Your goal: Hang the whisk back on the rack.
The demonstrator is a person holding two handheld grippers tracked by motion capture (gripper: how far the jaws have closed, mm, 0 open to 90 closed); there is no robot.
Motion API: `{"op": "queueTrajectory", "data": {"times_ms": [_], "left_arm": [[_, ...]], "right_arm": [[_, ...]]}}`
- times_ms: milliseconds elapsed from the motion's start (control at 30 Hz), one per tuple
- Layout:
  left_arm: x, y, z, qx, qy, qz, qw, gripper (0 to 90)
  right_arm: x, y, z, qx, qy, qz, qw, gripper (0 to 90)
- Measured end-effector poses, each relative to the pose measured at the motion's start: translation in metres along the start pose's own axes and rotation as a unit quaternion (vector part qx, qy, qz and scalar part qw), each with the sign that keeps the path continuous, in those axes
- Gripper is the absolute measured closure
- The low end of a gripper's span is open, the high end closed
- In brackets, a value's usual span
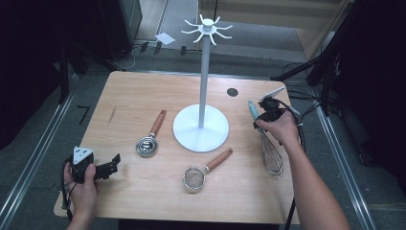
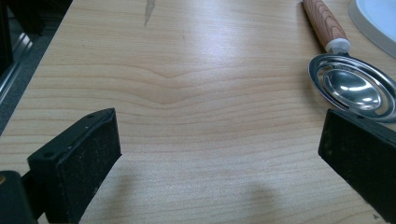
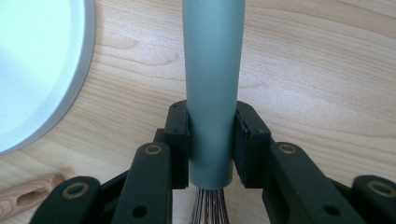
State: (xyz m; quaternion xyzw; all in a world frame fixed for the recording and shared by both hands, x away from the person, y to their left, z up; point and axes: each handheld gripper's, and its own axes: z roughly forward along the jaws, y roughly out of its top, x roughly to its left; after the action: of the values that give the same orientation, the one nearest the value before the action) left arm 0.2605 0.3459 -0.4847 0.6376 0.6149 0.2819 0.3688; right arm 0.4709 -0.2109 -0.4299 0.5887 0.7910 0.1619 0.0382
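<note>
A wire whisk (image 1: 271, 154) with a pale green handle (image 3: 212, 88) lies at the table's right side. My right gripper (image 1: 261, 119) is shut on that handle, its pads (image 3: 180, 135) pressing both sides just above the wires. My left gripper (image 1: 113, 165) rests near the table's front left corner, pointing right, jaws wide apart with only bare wood between them (image 2: 219, 154). A steel slotted spoon (image 1: 148, 145) with a wooden handle lies left of the white stand, and its bowl (image 2: 352, 91) is just beyond my left gripper's far jaw.
A white hook stand (image 1: 205, 72) on a round base (image 1: 201, 129) stands mid-table; its base edge (image 3: 42, 70) is close to the whisk handle. A small mesh strainer (image 1: 196, 178) with a wooden handle lies in front of it. A dark grommet (image 1: 232, 92) sits behind.
</note>
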Motion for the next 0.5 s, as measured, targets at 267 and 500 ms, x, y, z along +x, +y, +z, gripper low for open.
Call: {"op": "queueTrajectory", "data": {"times_ms": [267, 500], "left_arm": [[0.000, 0.000, 0.000, 0.000, 0.001, 0.001, 1.0000, 0.0], [0.000, 0.000, 0.000, -0.001, 0.001, 0.001, 1.0000, 0.0]], "right_arm": [[-0.003, -0.014, -0.014, -0.045, 0.017, -0.014, 0.9988, 71.5], [0.001, -0.025, -0.031, -0.104, 0.038, -0.021, 0.9936, 71.5]]}}
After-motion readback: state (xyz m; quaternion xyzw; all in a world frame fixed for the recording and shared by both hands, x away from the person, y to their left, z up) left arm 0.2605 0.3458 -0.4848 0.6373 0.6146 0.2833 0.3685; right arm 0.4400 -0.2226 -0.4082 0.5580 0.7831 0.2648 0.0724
